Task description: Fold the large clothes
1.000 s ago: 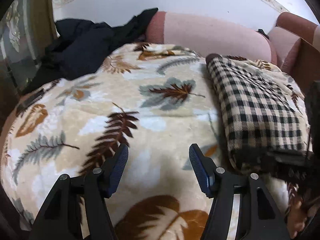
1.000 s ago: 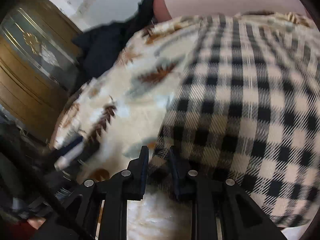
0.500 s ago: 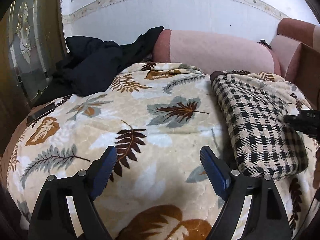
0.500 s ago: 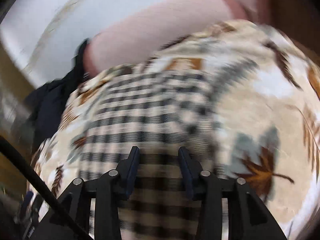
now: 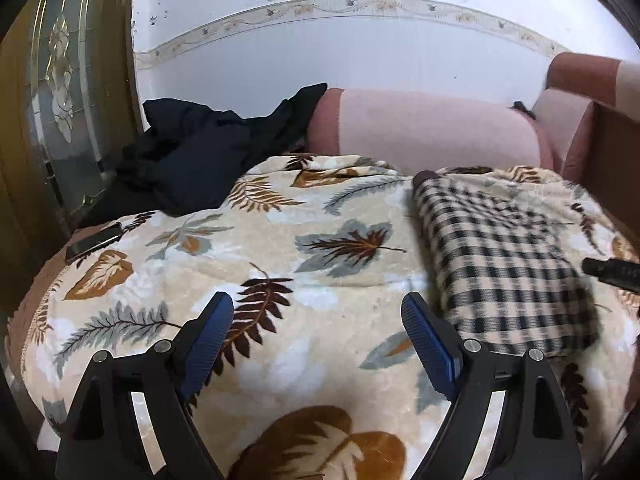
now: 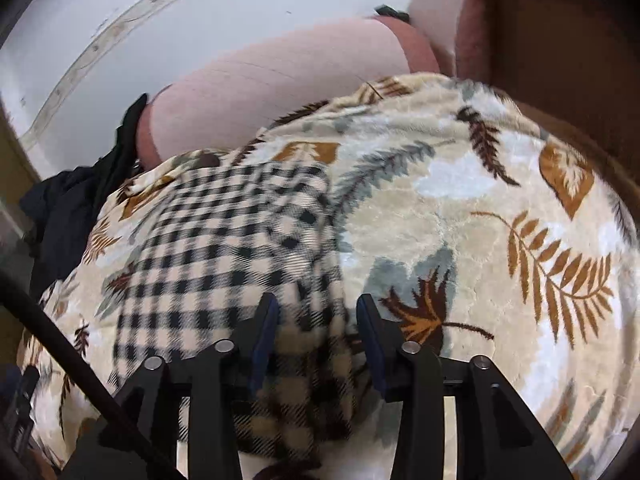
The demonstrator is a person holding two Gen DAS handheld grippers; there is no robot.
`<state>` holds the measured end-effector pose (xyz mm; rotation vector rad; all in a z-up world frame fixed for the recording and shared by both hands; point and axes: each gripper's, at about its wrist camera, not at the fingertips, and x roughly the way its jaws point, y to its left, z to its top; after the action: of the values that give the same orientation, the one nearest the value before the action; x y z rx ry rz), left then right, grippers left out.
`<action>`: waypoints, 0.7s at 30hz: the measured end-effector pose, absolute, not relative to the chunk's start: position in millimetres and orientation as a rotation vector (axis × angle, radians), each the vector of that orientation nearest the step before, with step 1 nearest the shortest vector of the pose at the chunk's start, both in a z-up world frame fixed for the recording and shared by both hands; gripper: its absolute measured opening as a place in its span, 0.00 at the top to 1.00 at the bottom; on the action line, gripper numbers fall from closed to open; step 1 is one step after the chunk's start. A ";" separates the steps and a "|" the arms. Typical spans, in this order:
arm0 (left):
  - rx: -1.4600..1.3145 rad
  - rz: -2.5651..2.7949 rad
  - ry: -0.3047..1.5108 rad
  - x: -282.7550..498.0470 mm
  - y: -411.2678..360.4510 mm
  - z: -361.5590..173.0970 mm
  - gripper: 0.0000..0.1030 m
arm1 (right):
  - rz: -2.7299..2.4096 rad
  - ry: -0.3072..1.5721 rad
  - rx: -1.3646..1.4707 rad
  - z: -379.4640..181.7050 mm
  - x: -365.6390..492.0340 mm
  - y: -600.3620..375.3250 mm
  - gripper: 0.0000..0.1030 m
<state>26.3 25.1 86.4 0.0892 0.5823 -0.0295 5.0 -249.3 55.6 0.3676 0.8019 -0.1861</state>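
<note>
A folded black-and-cream checked garment [image 5: 504,264] lies on a leaf-patterned blanket [image 5: 280,264], on the right side of the left wrist view. My left gripper [image 5: 318,328] is open and empty above the blanket, left of the garment. In the right wrist view the garment [image 6: 224,248] fills the left centre. My right gripper [image 6: 318,320] is open, its jaws either side of the garment's near right corner, not closed on it. The tip of the right gripper shows at the right edge of the left wrist view [image 5: 612,272].
A dark pile of clothes [image 5: 200,152] lies at the back left. A pink bolster [image 5: 432,128] runs along the wall. A phone [image 5: 94,240] lies at the blanket's left edge. A wooden door [image 5: 52,100] stands left; a brown sofa side [image 6: 560,40] stands right.
My right gripper has opened and let go of the checked garment, swinging round to its right corner. My left gripper has drawn back and up, opening wider.
</note>
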 end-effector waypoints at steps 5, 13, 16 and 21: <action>0.105 -0.041 0.636 9.7 17.9 87.2 0.17 | -0.155 0.781 0.237 71.4 -15.0 -210.8 0.46; 0.111 -0.094 0.725 -5.9 11.9 71.4 0.17 | -0.153 0.798 0.166 65.4 -64.8 -170.7 0.42; 0.127 -0.103 0.784 -8.1 5.7 62.0 0.17 | -0.158 0.834 0.225 55.2 -81.1 -171.3 0.42; 0.129 -0.148 0.841 -21.5 -3.0 53.1 0.17 | -0.175 0.875 0.208 42.2 -91.4 -166.4 0.42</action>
<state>-21.5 -3.0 53.1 0.1286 0.8411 -0.1481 -91.4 -166.4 42.2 0.2077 0.8750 -0.1753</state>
